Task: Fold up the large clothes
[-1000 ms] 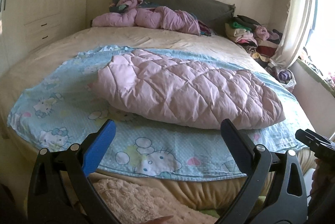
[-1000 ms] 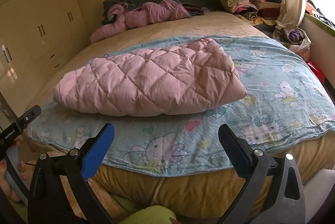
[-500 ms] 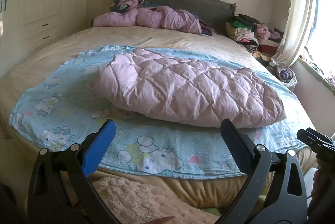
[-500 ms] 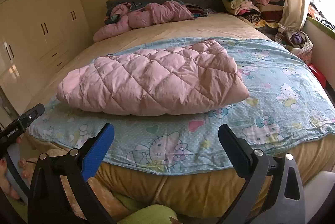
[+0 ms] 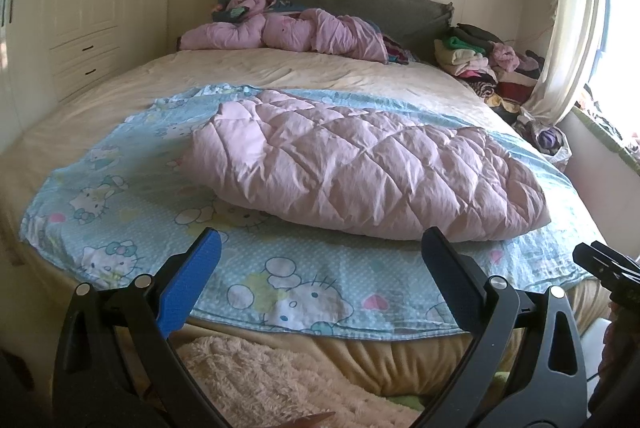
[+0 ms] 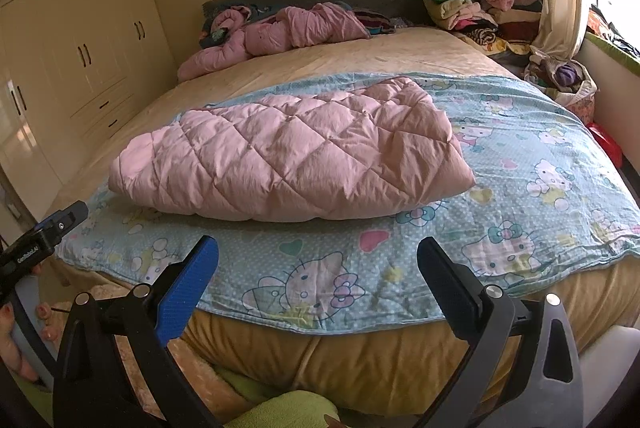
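Note:
A pink quilted garment (image 5: pixel 360 172) (image 6: pixel 296 156) lies folded into a long padded bundle on a light blue cartoon-cat sheet (image 5: pixel 120 196) (image 6: pixel 540 196) spread over the bed. My left gripper (image 5: pixel 320 248) hovers open over the sheet's near edge, short of the bundle, holding nothing. My right gripper (image 6: pixel 318 256) is likewise open and empty at the foot of the bed, nearer the bundle's right end. The right gripper's tip (image 5: pixel 608 268) shows at the right edge of the left wrist view. The left gripper's body (image 6: pixel 44 240) shows at the left edge of the right wrist view.
A crumpled pink jacket (image 5: pixel 288 32) (image 6: pixel 280 28) lies by the grey headboard (image 5: pixel 360 0). Stacked clothes (image 5: pixel 480 60) (image 6: pixel 472 8) pile up at the far right by a curtain (image 5: pixel 560 28). Cream wardrobes (image 5: pixel 80 8) (image 6: pixel 80 48) line the left wall. A fluffy beige throw (image 5: pixel 260 380) hangs below the bed edge.
Both grippers have lifted slightly and pulled back a little; the bed and bundle sit lower in view. The bundle itself has not moved. Both stay open.

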Tool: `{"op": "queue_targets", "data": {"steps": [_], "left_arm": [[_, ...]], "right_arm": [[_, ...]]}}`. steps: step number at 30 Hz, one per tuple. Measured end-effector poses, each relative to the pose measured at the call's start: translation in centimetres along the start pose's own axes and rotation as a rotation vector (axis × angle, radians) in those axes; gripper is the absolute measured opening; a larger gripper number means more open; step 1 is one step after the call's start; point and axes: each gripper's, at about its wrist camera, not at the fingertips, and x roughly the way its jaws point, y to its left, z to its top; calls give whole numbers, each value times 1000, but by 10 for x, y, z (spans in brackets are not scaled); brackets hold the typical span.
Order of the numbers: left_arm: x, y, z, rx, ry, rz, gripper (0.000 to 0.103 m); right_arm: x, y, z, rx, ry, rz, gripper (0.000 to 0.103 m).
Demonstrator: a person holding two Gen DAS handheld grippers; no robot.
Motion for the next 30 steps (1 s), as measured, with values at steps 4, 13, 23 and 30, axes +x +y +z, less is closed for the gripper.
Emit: {"op": "queue_targets", "data": {"steps": [4, 13, 23, 30], "left_arm": [[0, 0, 0, -1, -1, -1, 94], [0, 0, 1, 0, 0, -3, 94], [-1, 1, 0, 1, -1, -4, 94], [-1, 2, 0, 0, -1, -6, 94]], "right_arm": [[-1, 0, 0, -3, -2, 1, 99], [-4, 2, 1, -7, -12, -1, 99], [-5, 4, 2, -13, -12, -3, 99], [-4, 6, 2, -17, -12, -2, 99]]}}
